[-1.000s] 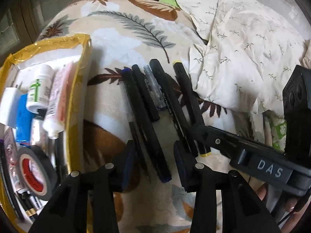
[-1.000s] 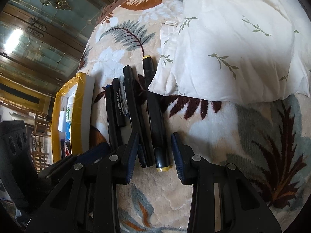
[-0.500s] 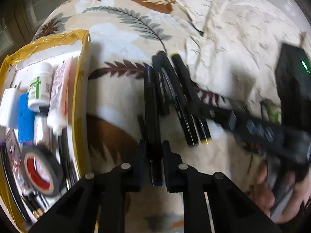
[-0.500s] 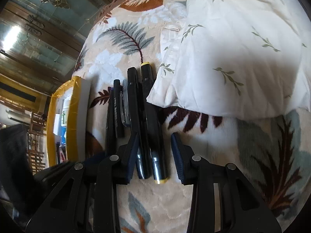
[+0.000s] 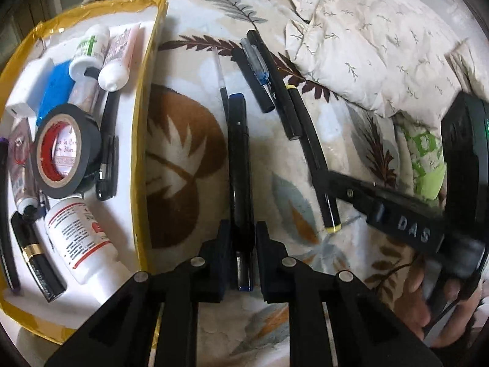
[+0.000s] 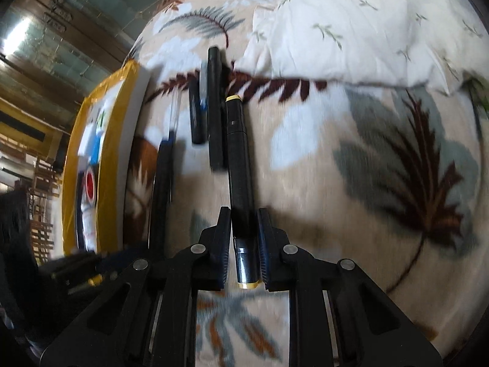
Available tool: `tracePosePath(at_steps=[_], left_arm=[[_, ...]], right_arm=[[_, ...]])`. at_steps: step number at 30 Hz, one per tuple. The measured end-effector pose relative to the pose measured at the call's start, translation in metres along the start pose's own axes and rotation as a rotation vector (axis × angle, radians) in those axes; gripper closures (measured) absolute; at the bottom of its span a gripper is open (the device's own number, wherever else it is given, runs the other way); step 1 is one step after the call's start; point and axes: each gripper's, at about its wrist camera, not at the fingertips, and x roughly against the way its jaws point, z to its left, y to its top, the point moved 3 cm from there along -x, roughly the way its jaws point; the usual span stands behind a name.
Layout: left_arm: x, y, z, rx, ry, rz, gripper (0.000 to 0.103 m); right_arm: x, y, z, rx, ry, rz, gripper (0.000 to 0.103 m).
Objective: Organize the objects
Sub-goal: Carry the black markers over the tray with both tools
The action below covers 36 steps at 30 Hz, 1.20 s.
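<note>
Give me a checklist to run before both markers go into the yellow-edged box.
1. Left claw clamped on the blue-capped marker: ok, pads press its sides.
2. Right claw on the yellow-capped marker: its jaws are closing with the marker between them, pads at its sides; ok.
3. Grip near each marker's end, not its middle: not ok, may droop.
4. Free room in the yellow-edged box: cannot tell, it looks crowded around the tape roll.
5. Remaining pens apart from both claws: ok.
</note>
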Motion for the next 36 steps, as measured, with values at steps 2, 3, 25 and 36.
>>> tracePosePath(at_steps=[2,3,25,36], left_arm=[[0.0,0.011,-0.004,-0.01,0.012,-0.005,0.087],[0.001,0.015,-0.005,-0.012,0.021,-0.006,0.087],[0.055,-0.015,-0.013,-0.05,-0.103,-0.073,0.09],[0.099,-0.007,0.1,0.149,-0.104,-0.155,0.09]], right_arm=[[0.001,-0.001,-0.002,-0.011,0.012,0.001,0.086],[0.0,0.001,-0.004,-0.022,0.02,0.006,0.086],[0.023,-0.02,0.027,-0.009,0.055,-0.058,0.087],[0.02,-0.009,0.128,0.129,0.147,-0.064,0.087]])
